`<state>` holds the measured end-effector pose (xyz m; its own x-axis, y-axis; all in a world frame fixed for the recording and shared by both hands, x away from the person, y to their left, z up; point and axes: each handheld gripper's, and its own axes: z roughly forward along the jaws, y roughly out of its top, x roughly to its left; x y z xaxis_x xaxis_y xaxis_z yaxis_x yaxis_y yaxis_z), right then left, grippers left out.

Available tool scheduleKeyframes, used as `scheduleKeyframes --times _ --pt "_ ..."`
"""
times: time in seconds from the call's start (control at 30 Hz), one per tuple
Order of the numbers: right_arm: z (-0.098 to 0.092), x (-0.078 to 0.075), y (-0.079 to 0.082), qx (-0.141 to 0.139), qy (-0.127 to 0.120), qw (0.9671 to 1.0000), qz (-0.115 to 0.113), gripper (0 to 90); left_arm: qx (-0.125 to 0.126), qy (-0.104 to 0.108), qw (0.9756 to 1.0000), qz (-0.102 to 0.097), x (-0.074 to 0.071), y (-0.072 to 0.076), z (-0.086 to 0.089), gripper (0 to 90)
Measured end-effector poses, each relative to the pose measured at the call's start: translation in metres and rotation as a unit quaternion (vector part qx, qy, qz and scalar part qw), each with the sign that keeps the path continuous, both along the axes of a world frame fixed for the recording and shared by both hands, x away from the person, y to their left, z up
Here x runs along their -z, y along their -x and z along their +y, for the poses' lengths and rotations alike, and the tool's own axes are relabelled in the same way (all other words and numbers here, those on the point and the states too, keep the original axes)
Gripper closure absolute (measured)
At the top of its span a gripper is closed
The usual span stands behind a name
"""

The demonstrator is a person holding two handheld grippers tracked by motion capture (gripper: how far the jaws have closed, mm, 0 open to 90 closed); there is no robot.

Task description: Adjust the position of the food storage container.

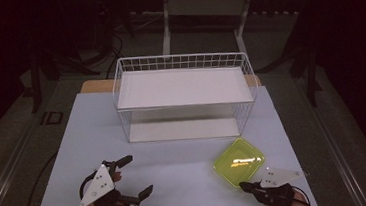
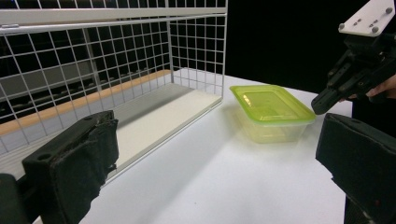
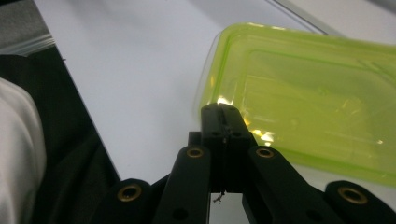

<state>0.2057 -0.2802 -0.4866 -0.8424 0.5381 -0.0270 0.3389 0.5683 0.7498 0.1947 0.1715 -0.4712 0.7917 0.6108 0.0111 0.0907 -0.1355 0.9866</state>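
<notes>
Closing in on the green box (image 1: pixel 239 167), the right hand-held gripper (image 1: pixel 245 186) sat at its 6 o'clock edge, jaws pressed together, pinching nothing visible. Left hand-held gripper (image 1: pixel 134 176) was spread, idle. Box stood on the surface (image 1: pixel 178 183) before the rack (image 1: pixel 185 95). Next likely: reopen, straddle rim. No readable labels.

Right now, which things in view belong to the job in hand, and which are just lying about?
In the job:
- green lidded container
- right gripper, shut, at the container's near edge

Just there:
- white wire shelf rack
- left gripper, open, holding nothing
- table
</notes>
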Motion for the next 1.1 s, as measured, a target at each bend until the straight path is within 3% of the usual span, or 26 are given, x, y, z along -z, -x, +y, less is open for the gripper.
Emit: scheduleKeyframes --times 0.23,0.7,1.1 --pt "0.006 0.0 -0.006 -0.003 -0.004 1.0 0.002 90.0 0.003 -0.004 1.0 -0.003 0.0 0.002 -0.001 0.0" --pt "-0.009 0.004 -0.004 0.019 0.003 0.9997 0.016 90.0 0.005 -0.008 1.0 -0.002 0.001 0.001 -0.002 0.0" --pt "0.005 0.005 -0.019 0.009 0.005 0.9999 0.013 90.0 0.006 -0.01 0.9999 -0.004 0.001 0.001 -0.003 0.0"
